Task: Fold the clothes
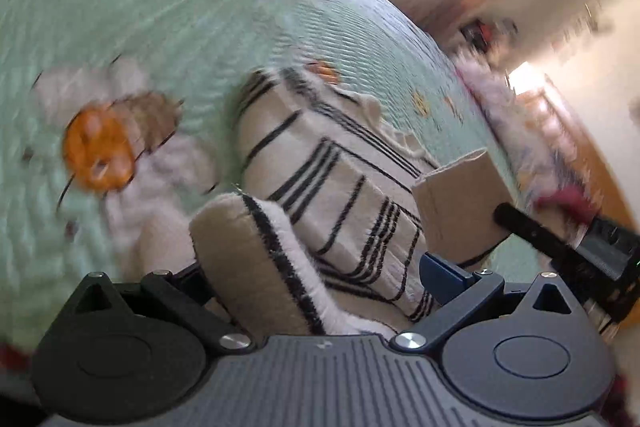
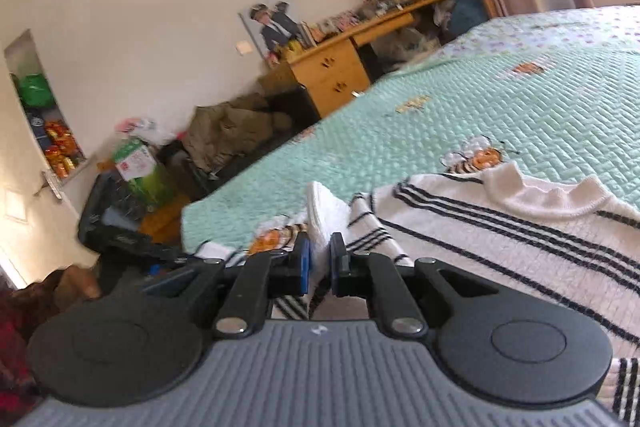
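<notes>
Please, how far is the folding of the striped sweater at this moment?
Early to middle stage. Done: the white striped sweater lies spread on the green quilt, collar flat. In hand: the right gripper is shut on a white edge of it, and the left gripper has a cuff-like fold between its fingers, lifted off the bed. Left: laying these parts over the body and completing the folds; no finished bundle is visible yet.

Mint quilted bed [image 2: 500, 115], striped white sweater [image 2: 500, 247] spread on it
</notes>
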### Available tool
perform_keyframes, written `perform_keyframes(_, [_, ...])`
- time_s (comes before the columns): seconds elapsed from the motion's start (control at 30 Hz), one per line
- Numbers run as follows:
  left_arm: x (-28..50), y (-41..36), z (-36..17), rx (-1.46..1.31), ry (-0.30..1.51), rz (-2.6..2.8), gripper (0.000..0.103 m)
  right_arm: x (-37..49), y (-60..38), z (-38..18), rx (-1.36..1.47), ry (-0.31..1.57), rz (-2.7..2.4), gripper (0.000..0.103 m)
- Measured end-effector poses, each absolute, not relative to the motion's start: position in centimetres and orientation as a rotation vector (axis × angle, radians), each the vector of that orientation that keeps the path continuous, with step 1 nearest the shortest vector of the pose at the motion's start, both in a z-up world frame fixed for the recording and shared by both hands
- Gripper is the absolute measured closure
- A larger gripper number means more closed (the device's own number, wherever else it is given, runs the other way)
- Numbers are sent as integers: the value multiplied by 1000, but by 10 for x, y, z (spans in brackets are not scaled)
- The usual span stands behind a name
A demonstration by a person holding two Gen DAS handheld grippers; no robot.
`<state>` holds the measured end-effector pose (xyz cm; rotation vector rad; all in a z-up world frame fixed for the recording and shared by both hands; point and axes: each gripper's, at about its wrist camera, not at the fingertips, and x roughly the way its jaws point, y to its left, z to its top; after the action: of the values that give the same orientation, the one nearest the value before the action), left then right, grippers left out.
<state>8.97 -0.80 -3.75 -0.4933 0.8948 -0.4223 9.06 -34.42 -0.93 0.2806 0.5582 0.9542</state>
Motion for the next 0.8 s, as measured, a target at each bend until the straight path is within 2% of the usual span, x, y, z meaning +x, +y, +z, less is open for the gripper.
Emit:
perform_keyframes(0.23, [133, -15, -30, -480, 867, -683, 1, 74, -356, 1, 220, 557, 1018, 92])
perform_keyframes(0.47, [123, -39, 46, -156, 697, -846, 1, 73, -357, 9, 175, 560, 1062, 92])
perform_keyframes(0.6, [130, -77, 49, 23, 764, -933, 1, 71, -356, 8, 148, 565, 1081, 92])
perform_keyframes(0.8, [155, -107, 22, -18, 911, -1125, 1, 59, -355, 11, 122, 576, 1122, 92])
